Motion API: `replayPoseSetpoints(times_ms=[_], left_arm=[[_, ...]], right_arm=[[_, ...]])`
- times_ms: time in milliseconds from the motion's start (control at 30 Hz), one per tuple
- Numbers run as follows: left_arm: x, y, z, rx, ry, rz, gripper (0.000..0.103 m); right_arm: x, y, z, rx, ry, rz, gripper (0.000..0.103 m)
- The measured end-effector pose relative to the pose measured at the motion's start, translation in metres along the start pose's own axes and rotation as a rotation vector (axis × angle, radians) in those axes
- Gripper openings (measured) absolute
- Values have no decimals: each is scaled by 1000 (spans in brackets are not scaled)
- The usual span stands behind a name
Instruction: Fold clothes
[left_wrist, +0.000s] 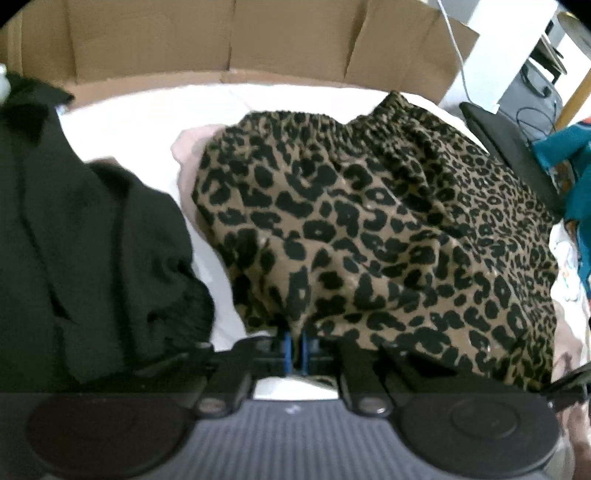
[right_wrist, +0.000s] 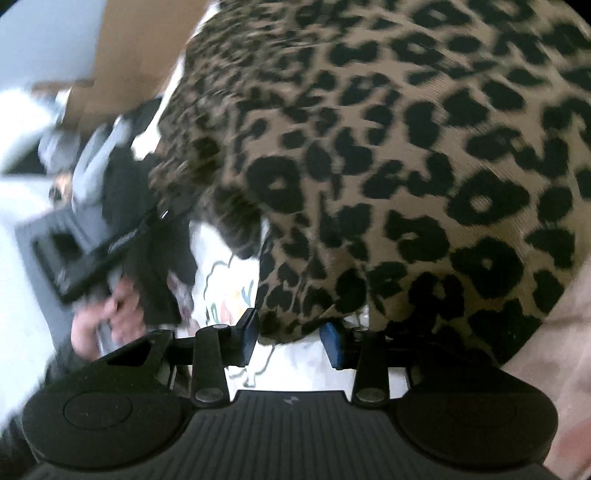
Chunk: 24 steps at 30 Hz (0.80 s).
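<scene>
Our left gripper (left_wrist: 295, 345) pinches the near edge of the leopard skirt (left_wrist: 388, 229); its two blue pads are squeezed close together on the cloth. The skirt is spread over the white sheet (left_wrist: 147, 118), with its stretchy waist at the far side. A black garment (left_wrist: 85, 229) lies just to its left, and a cardboard box (left_wrist: 229, 40) stands behind. Our right gripper (right_wrist: 290, 334) has its jaws wide apart, and a bit of the skirt's edge hangs down between them. The picture is blurry there. We see a hand (right_wrist: 107, 314) on the left gripper.
</scene>
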<state>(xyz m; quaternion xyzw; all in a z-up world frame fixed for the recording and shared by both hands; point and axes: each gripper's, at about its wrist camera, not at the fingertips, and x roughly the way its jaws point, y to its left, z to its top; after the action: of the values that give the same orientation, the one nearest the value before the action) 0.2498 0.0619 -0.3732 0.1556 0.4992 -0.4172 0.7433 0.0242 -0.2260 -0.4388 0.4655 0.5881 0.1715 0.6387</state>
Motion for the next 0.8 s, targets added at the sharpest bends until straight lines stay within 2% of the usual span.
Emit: replayPoseSetpoints(times_ms=[33, 67, 100, 233, 367, 600, 800], left_arm=[[-5, -3, 0, 10, -6, 8, 6], [-10, -4, 0, 10, -9, 2, 6], [-15, -5, 1, 7, -10, 0, 5], [-33, -7, 0, -16, -6, 23, 5], [-57, -7, -4, -56, 21, 51, 5], [-99, -13, -6, -87, 61, 88, 5], [-105, -13, -9, -130, 134, 111, 7]], right_arm=[[0, -2, 0, 20, -4, 7, 28], [1, -4, 0, 41, -9, 14, 14], [-2, -4, 0, 36, -9, 12, 3], [-13, 2, -2, -17, -2, -8, 3], [-30, 11, -3, -97, 24, -96, 2], [-51, 30, -2, -196, 76, -136, 1], [-58, 37, 1, -250, 116, -185, 1]])
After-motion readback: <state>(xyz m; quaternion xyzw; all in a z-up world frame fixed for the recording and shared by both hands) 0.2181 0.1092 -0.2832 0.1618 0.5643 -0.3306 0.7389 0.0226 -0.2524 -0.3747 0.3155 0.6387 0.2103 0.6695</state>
